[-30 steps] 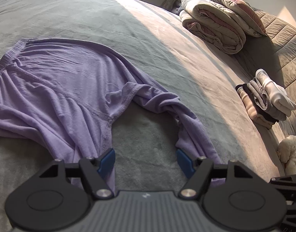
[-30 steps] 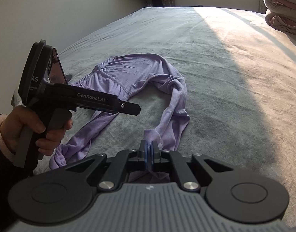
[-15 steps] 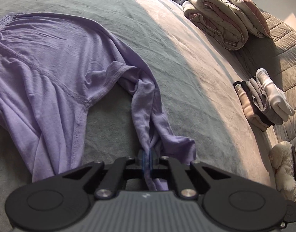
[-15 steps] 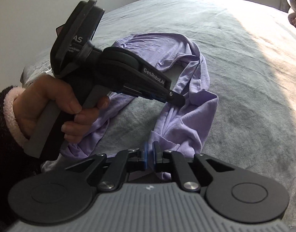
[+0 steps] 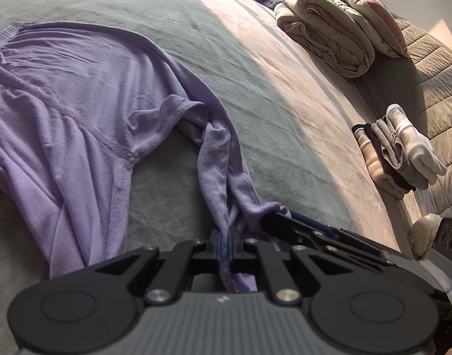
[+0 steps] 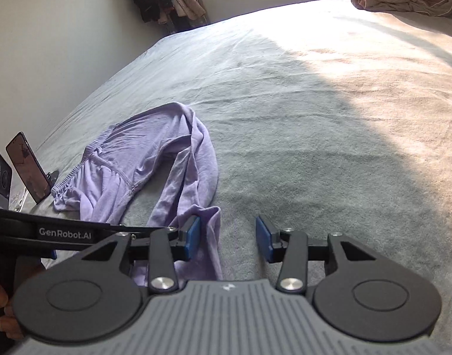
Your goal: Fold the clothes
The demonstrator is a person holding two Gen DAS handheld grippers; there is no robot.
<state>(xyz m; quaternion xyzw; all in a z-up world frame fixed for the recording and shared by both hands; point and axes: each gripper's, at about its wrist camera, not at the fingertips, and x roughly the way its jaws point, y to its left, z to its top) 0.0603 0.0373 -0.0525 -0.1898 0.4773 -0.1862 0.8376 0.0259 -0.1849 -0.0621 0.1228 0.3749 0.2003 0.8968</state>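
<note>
Grey bed (image 6: 285,118) carries our purple trousers (image 5: 78,94). Our left hand-held gripper (image 5: 225,241) pinches one leg end; the right hand-held gripper (image 6: 228,238) is opening, cloth unpressed. Next, we should straighten that leg.

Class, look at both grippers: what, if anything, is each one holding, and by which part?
The left gripper is shut on the purple pants, pinching one leg's end. The right gripper holds nothing; its fingers are opening.
</note>
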